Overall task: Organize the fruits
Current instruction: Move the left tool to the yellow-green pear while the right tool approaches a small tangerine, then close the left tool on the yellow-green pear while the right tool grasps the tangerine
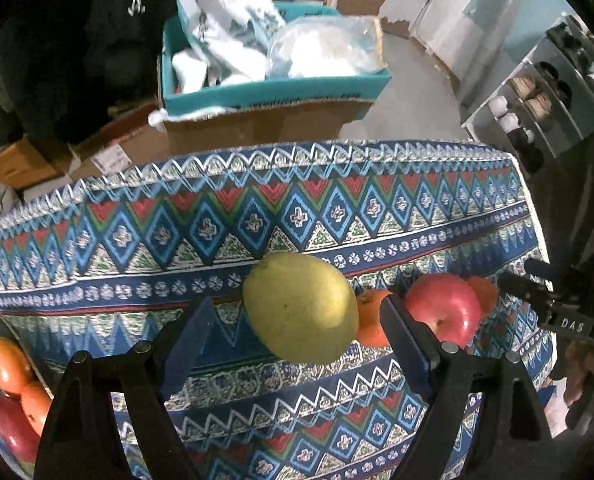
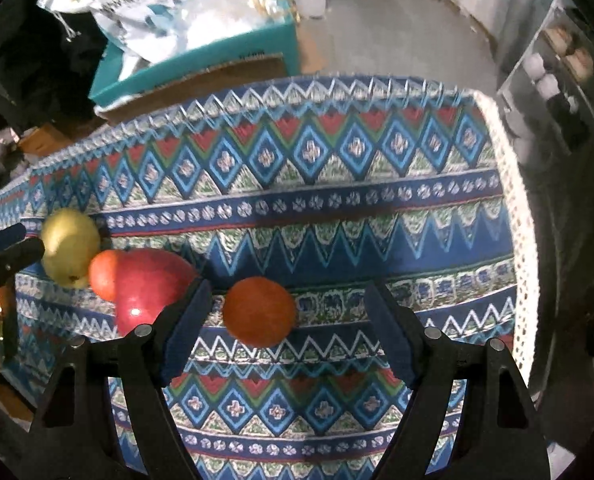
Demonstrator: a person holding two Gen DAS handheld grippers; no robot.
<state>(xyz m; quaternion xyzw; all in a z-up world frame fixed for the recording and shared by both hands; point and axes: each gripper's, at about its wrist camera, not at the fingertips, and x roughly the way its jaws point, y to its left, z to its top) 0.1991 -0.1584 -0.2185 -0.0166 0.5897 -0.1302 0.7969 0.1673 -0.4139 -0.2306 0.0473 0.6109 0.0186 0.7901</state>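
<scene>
On the patterned tablecloth [image 1: 177,240] a yellow-green pear [image 1: 301,308] lies between the fingers of my left gripper [image 1: 297,312], which is open and not touching it. To the pear's right sit an orange [image 1: 371,320], a red apple [image 1: 443,308] and a second orange [image 1: 483,296]. My right gripper [image 2: 287,304] is open around that second orange [image 2: 259,312], its pads clear of it. In the right wrist view the apple [image 2: 149,292], the other orange [image 2: 103,274] and the pear [image 2: 71,246] line up to the left. More oranges [image 1: 9,364] and a red apple [image 1: 11,428] sit at lower left.
Beyond the table's far edge a teal box [image 1: 273,92] with plastic bags rests on cardboard boxes [image 1: 257,128]. A grey shelf rack [image 1: 537,92] stands at the right. White lace trim [image 2: 517,208] marks the cloth's right edge. A hand [image 1: 593,364] holds the right gripper.
</scene>
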